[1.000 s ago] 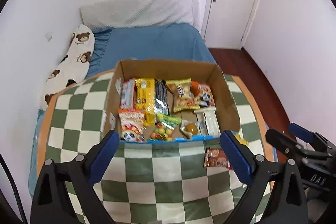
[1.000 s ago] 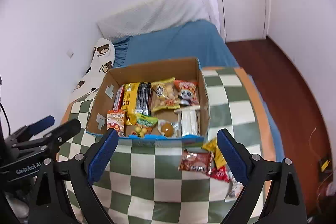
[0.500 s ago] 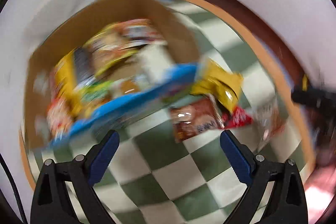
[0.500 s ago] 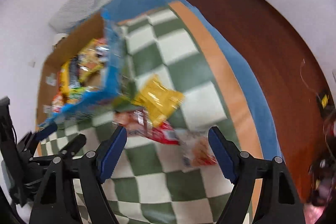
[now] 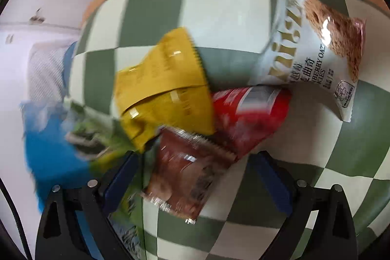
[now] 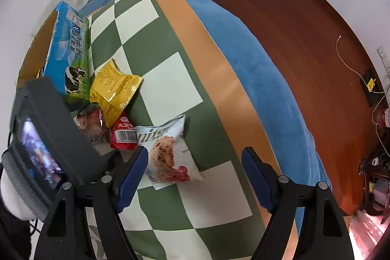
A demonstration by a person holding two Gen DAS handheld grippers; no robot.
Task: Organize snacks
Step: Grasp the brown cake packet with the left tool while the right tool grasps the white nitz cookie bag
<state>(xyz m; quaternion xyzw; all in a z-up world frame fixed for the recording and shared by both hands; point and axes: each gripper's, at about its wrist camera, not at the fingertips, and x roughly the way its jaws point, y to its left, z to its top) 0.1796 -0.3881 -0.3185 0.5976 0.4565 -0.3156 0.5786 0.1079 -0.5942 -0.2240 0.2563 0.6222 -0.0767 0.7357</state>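
Several snack packets lie on the checkered cloth beside the cardboard box (image 6: 68, 50). In the left wrist view my left gripper (image 5: 195, 177) is open, its jaws straddling a brown packet (image 5: 185, 177); a yellow packet (image 5: 165, 94), a red packet (image 5: 248, 118) and a white oat-cookie packet (image 5: 316, 52) lie beyond. In the right wrist view my right gripper (image 6: 195, 177) is open just over the white cookie packet (image 6: 168, 152), with the red packet (image 6: 123, 135) and yellow packet (image 6: 112, 89) further left. The left gripper's body (image 6: 48, 138) covers part of the brown packet.
The box's blue printed side (image 5: 48, 152) stands left of the pile. The cloth's orange border (image 6: 207, 65) and blue bed edge (image 6: 256, 70) run along the right, with wooden floor (image 6: 304, 16) beyond. Cables and clutter lie at the far right.
Both grippers have swung down and right from facing the box to the loose packets. The left now straddles the brown packet and the right hovers at the white cookie packet.
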